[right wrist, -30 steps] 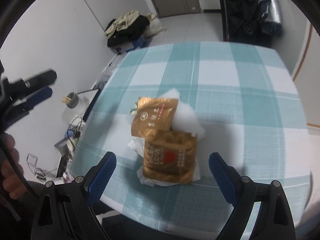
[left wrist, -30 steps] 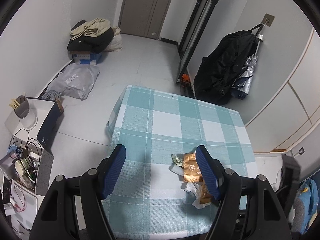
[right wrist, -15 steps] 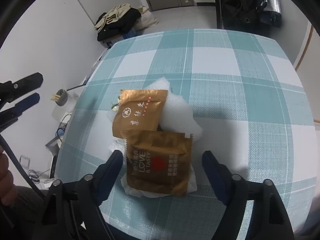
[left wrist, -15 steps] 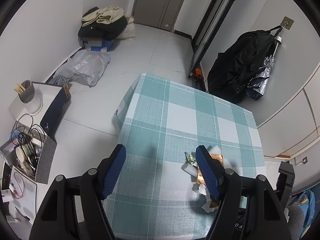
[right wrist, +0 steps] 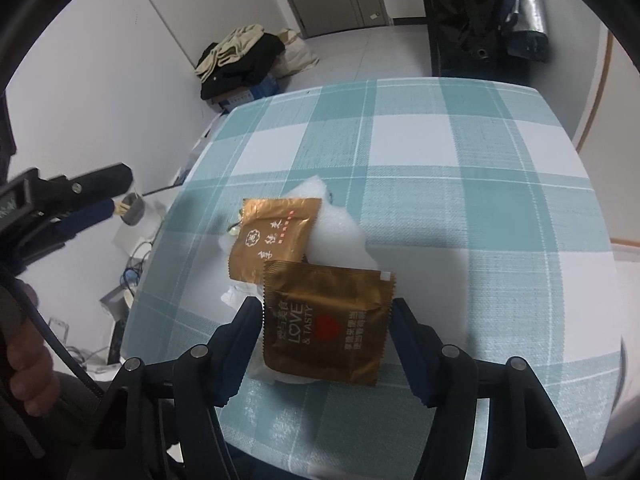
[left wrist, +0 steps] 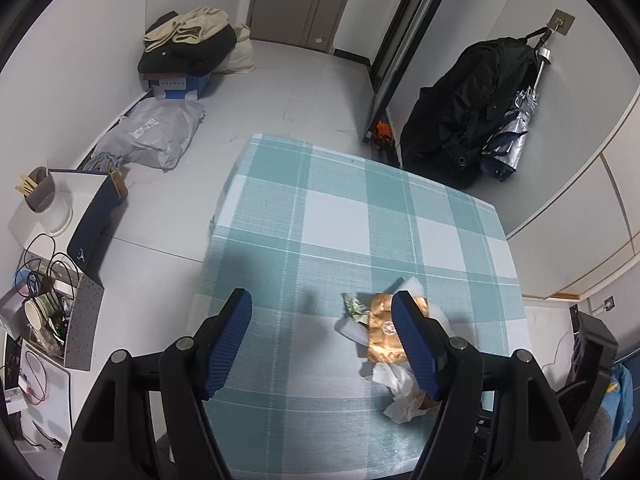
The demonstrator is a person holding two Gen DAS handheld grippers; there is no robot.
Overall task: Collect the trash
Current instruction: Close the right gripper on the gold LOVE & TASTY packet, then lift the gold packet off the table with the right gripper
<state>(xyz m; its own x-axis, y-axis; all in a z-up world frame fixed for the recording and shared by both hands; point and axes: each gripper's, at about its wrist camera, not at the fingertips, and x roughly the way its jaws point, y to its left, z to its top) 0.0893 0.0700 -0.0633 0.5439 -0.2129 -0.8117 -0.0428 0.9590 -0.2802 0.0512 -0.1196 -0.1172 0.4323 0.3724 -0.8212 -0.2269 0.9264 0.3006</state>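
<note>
While its jaws have just been closing, the right claw point(right wrist: 326, 336) straddles the nearer gold wrapper point(right wrist: 326, 320), one blue pad close at each side edge, though whether they press it yet I cannot tell. Just beyond that claw lies a second gold wrapper point(right wrist: 276, 236), overlapping white foam point(right wrist: 340, 232) and crumpled tissue point(left wrist: 396, 392) on the checked tabletop point(right wrist: 460, 160). The left claw point(left wrist: 326, 344) hangs with jaws apart and nothing between them, the trash pile beside and under its right finger
</note>
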